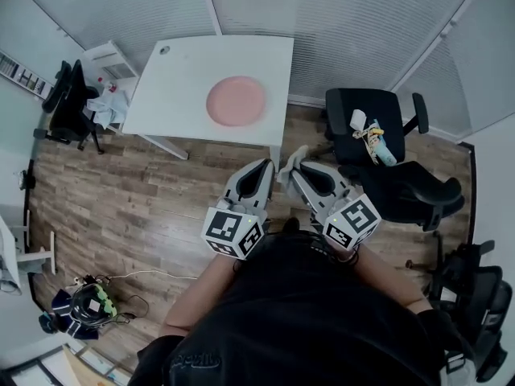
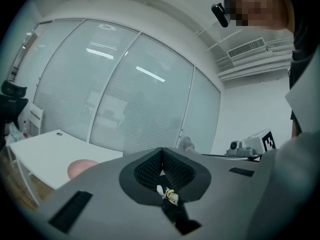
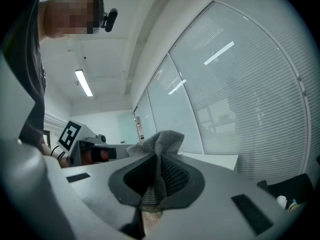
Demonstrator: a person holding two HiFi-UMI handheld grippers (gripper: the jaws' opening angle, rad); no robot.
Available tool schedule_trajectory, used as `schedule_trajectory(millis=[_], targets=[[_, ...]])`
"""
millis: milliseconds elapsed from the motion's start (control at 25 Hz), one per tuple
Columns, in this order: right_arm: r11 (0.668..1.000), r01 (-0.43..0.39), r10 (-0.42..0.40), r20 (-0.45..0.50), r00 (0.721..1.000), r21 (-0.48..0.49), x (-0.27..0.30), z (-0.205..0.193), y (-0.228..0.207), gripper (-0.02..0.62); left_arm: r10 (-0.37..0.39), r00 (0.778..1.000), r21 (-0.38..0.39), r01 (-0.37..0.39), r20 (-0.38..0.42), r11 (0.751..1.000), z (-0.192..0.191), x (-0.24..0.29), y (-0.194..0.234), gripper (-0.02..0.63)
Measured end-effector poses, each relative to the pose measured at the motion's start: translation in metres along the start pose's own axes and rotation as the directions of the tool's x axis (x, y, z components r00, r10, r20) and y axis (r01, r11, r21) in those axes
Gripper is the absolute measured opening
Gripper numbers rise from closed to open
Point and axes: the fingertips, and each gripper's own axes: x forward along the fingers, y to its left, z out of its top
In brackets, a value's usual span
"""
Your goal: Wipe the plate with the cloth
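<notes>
Head view, looking down: a person stands back from a white table (image 1: 181,71), holding a gripper in each hand close to the body.

A round pink plate (image 1: 236,101) lies flat on the table, right of its centre and toward the person's side. Nothing else is around it.

The right gripper (image 1: 294,169) has its jaws closed on a grey knitted cloth (image 1: 291,158). In the right gripper view the cloth (image 3: 161,149) is pinched between the pads, and a crumpled tuft pokes out past the tips.

The left gripper (image 1: 264,166) has its jaws fully together and holds nothing. In its own view a tiny pale fleck (image 2: 167,194) sits low in the recess, too small to identify.

Both grippers hang over the wooden floor (image 1: 121,191), short of the table's near edge, with their tips toward it. The plate is well apart from both pairs of jaws, ahead and slightly left of them. In the left gripper view it shows as a small pink shape (image 2: 82,168) on the table.

The cloth looks soft, light and limp, so it should fold and drag flat under pressure. It is gripped at one bunch, which seems secure.

The plate looks rigid and smooth, and probably light. It may slide on the slick tabletop when wiped, so the empty left gripper could steady it at the rim.
</notes>
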Motion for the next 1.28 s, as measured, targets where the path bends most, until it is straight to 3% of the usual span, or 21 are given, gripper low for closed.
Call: schedule_trajectory(millis=[200,600,800,1080,1280], targets=[[0.999,0.015,-0.014,-0.014,1.0,0.047,0.004,-0.005,-0.025,0.043,0.002,1.0,-0.042,-0.002,-0.011,0.999,-0.002,0.025,0.011,0.015],[0.999,0.019,-0.017,-0.027,0.999,0.045,0.038,-0.003,-0.035,0.043,-0.029,0.999,-0.048,0.028,-0.02,0.998,0.008,0.045,0.042,0.015],[0.999,0.025,-0.025,-0.024,0.999,0.029,0.082,0.001,-0.029,0.043,-0.057,0.998,-0.058,0.058,0.029,0.997,0.028,0.038,0.081,0.015],[0.998,0.046,-0.046,0.002,0.999,0.037,0.169,0.017,-0.014,0.043,-0.073,0.997,-0.051,0.073,0.004,0.996,0.064,0.019,0.167,0.015],[1.0,0.009,-0.009,-0.001,1.0,0.023,0.227,0.021,0.019,0.043,-0.093,0.995,-0.034,0.092,-0.026,0.995,0.074,0.001,0.211,0.015]])
